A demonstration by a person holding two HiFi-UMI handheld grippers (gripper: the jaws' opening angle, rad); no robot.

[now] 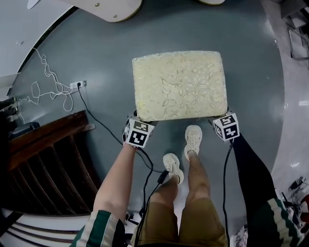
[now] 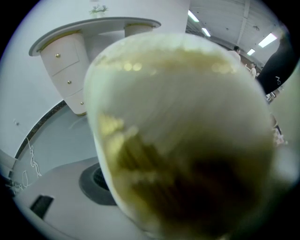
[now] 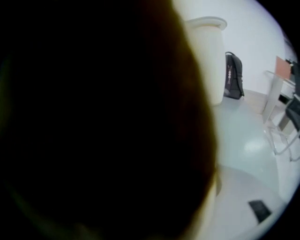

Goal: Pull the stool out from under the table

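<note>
Rectangular padded stool (image 1: 179, 86): cream-yellow fabric with a pale leaf-and-flower pattern. Smooth floor (image 1: 96, 53): blue-grey. Left hand-held gripper (image 1: 138, 131) and right hand-held gripper (image 1: 226, 126): cubes with black-and-white square markers. Curved table (image 1: 108, 8): off-white. Slatted wooden frame (image 1: 46, 159): dark brown. Loose cable (image 1: 47, 72): white.

even indoor light — fisheye edges; stool (image 2: 187, 140) blurs, blacks out close views.
</note>
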